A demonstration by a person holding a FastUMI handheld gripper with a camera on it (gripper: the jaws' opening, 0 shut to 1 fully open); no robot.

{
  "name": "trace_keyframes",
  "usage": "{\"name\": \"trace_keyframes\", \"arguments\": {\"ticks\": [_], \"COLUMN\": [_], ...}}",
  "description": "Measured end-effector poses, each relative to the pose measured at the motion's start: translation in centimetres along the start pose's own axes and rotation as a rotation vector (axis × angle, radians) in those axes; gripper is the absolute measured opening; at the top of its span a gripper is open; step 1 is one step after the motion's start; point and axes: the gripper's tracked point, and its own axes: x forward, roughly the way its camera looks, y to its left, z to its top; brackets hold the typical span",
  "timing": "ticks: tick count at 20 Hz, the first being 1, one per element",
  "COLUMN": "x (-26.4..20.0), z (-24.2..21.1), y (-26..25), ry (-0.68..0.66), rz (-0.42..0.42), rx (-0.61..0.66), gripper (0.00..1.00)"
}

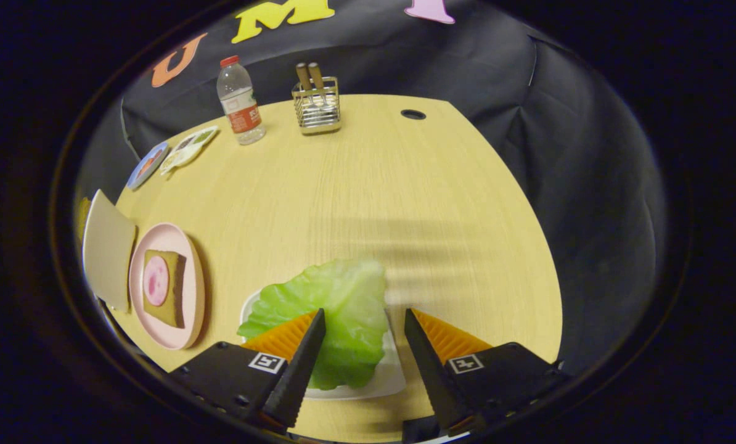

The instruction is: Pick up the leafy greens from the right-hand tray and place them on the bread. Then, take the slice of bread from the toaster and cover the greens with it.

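Note:
A pale green leaf of leafy greens lies on a white tray right under my gripper. The gripper is open, its left finger over the leaf and its right finger just off the leaf's right edge. To the left of the fingers a pink plate holds a slice of bread topped with a round pink slice of meat. A pale box-like thing stands just beyond the plate; I cannot tell whether it is the toaster.
On the far side of the wooden table stand a water bottle and a wire holder with wooden-handled utensils. Two small picture plates lie far left. A cable hole is near the far edge.

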Motion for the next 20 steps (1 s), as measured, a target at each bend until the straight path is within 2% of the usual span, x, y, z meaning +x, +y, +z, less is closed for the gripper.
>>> {"name": "trace_keyframes", "arguments": {"ticks": [8, 9, 11, 14, 15, 16, 20], "x": [1.0, 1.0, 1.0, 0.7, -0.7, 0.9, 0.4], "z": [0.4, 0.5, 0.6, 1.0, 0.7, 1.0, 0.5], "y": [0.0, -0.6, -0.5, 0.2, 0.4, 0.4, 0.7], "ry": [-0.003, -0.012, -0.019, -0.047, -0.045, -0.037, -0.028], "rz": [-0.037, -0.071, -0.084, -0.067, -0.07, -0.055, -0.038], "rx": [-0.063, -0.084, -0.11, -0.112, -0.106, -0.1, -0.085], "gripper": [0.53, 0.5, 0.2, 0.18, 0.18, 0.01, 0.0]}}
